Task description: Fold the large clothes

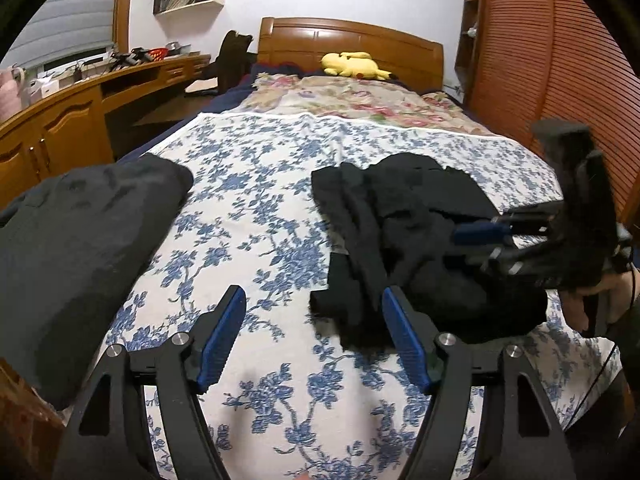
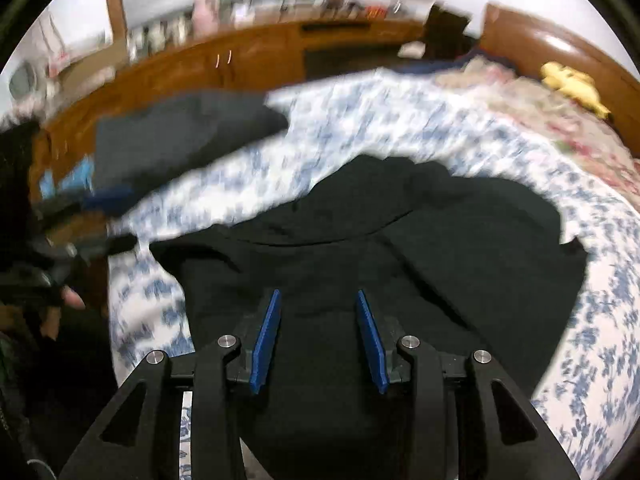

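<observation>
Black cloth, a rumpled garment [image 1: 404, 240], lies on the bed [image 1: 256, 208] toward its right edge, spread over the blue-flowered sheet. In the left wrist view the left claw [image 1: 314, 312] stands wide open above bare sheet. Its right pad [image 1: 404, 340] is at the garment's near left corner, where the cloth ends in a narrow strip; whether pad and cloth touch cannot be told. Its left pad [image 1: 222, 340] is over the sheet, well clear of any cloth. Nothing lies between the pads but the sheet.

At the bed's left edge rests a second dark garment, a folded pile [image 1: 80, 248], apart from the rumpled one with flowered sheet between them.

Seen from the left wrist, the right claw [image 1: 476, 234] reaches in from the right edge, held by a hand [image 1: 596, 304], its blue pads over the middle of the rumpled garment. The right wrist view is blurred toward the far side, yet shows the right claw [image 2: 318, 340] partly open, both pads [image 2: 266, 344] framing black cloth [image 2: 400, 248] that fills the space beneath and ahead of them. Whether the pads pinch a fold or merely stand over it cannot be told.

Farther up the bed lie a flowered quilt [image 1: 360, 100] and a yellow plush [image 1: 354, 65] before the wooden headboard [image 1: 348, 46].
</observation>
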Demonstrator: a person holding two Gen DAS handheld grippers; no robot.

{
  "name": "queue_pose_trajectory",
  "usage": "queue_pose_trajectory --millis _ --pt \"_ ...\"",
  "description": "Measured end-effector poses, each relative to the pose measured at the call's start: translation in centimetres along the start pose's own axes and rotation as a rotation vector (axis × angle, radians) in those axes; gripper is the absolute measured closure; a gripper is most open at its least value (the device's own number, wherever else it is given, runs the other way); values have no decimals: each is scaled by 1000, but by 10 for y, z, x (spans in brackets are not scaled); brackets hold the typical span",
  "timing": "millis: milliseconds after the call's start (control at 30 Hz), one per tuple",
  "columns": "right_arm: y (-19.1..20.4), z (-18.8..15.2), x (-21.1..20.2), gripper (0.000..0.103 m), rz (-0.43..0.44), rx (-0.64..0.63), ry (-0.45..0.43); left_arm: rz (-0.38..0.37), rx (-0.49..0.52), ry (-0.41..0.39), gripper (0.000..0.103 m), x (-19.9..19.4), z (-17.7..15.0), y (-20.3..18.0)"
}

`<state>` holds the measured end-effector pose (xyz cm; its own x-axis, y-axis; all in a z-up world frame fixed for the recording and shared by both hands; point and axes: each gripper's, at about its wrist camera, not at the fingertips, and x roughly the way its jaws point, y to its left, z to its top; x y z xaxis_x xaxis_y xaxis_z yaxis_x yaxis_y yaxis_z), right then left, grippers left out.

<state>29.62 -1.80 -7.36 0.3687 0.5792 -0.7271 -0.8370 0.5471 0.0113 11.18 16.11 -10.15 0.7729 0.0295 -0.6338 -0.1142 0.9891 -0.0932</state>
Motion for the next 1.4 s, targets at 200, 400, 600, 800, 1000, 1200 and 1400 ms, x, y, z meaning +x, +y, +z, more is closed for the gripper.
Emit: queue_pose_trajectory --millis 200,400,600,800,1000,1200,1400 --pt "-10 4 21 62 41 5 41 5 18 38 32 13 -3 -4" --pt "-45 5 -4 58 -56 14 -25 -8 25 68 32 23 -3 -12" --pt "-103 13 -23 42 -195 122 -75 -6 42 97 32 33 -4 -20" --pt "-147 14 -1 37 -284 197 -19 1 48 118 32 40 -6 -25" --pt "-178 20 27 23 -281 296 1 1 42 131 32 44 -7 -24" --pt "-202 20 51 10 -251 392 10 -1 38 135 31 46 -8 -25" --pt "-223 12 68 7 -185 471 20 -3 29 143 31 51 -8 -25"
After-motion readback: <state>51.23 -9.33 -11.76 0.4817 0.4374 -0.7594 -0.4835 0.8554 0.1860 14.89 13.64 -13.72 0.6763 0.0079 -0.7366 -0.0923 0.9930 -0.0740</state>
